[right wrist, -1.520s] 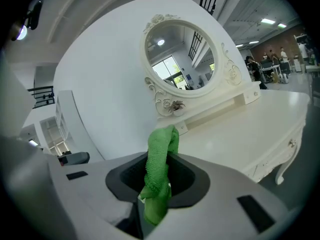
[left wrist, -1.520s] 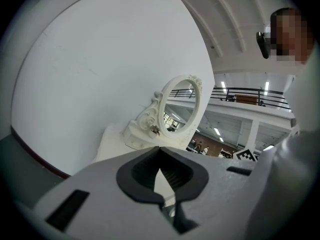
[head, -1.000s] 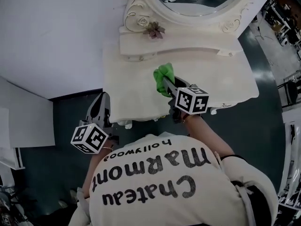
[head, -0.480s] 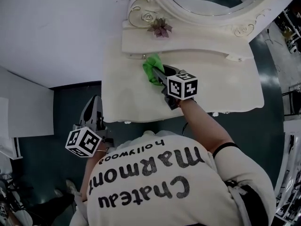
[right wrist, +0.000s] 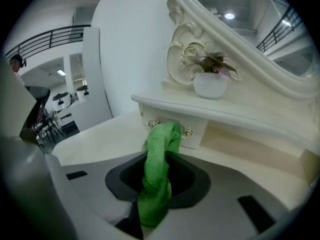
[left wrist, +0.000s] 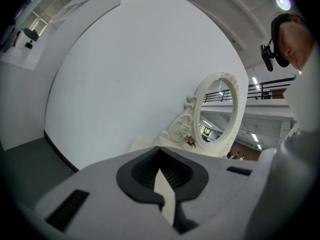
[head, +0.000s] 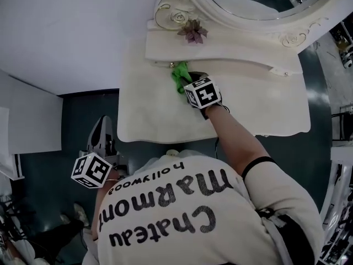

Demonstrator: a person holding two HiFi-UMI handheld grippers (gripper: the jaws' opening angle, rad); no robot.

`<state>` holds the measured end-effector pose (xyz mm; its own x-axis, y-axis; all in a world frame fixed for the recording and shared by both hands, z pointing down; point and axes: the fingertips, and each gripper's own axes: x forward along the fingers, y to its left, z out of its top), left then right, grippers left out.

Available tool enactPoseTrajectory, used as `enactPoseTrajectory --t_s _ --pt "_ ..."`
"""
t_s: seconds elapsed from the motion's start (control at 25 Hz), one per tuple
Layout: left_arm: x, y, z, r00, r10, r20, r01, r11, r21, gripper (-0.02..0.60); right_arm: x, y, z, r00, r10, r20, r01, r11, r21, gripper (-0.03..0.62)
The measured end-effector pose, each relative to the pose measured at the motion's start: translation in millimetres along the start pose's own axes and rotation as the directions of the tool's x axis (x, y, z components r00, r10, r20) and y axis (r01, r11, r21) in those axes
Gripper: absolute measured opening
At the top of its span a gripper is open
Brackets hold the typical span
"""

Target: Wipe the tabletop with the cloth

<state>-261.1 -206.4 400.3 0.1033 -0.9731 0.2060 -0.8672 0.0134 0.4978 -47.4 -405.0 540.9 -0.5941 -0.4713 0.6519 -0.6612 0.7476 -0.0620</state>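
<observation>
The green cloth hangs bunched from my right gripper, which is shut on it. It touches the cream tabletop at the back, just under the small drawer shelf. In the right gripper view the cloth runs up between the jaws of the gripper, its end close to the drawer knobs. My left gripper hangs off the table's left front corner, over dark floor. In its own view the left gripper has its jaws together and holds nothing.
A small potted plant stands on the shelf beside the ornate mirror frame. A white wall lies to the left. The table's front edge runs close to the person's body.
The right gripper has carried the cloth across the tabletop toward the back, up to the drawer shelf. The left gripper has drifted slightly down and to the left.
</observation>
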Motion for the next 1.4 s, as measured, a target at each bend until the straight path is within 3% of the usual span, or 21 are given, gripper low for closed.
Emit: enactPoseTrajectory --t_s 0.12,0.28,0.48,0.76,1.4 --pt "2 2 0 1.0 0.01 -0.012 -0.009 1.0 0.023 0.008 7 9 -2 0.998 0.012 -0.055 -0.017 0.996 -0.09 0.107" --pt "15 -10 -6 0.999 -0.018 -0.035 0.019 0.999 0.035 0.008 7 5 -2 0.995 0.006 -0.098 -0.017 0.993 -0.115 0.105" --pt "22 -17 -3 0.999 -0.035 -0.037 0.037 0.998 0.052 0.008 3 -9 -3 0.998 -0.034 -0.045 0.033 0.999 -0.036 0.103" --pt "27 -14 2 0.999 -0.018 -0.028 0.021 0.995 0.094 0.008 -16 -49 -16 0.986 -0.14 -0.094 0.137 0.99 -0.03 0.098" --pt "47 -22 -9 0.997 -0.058 -0.049 0.06 0.998 0.037 0.008 -52 -116 -45 0.956 -0.27 -0.111 0.279 0.958 0.071 0.098"
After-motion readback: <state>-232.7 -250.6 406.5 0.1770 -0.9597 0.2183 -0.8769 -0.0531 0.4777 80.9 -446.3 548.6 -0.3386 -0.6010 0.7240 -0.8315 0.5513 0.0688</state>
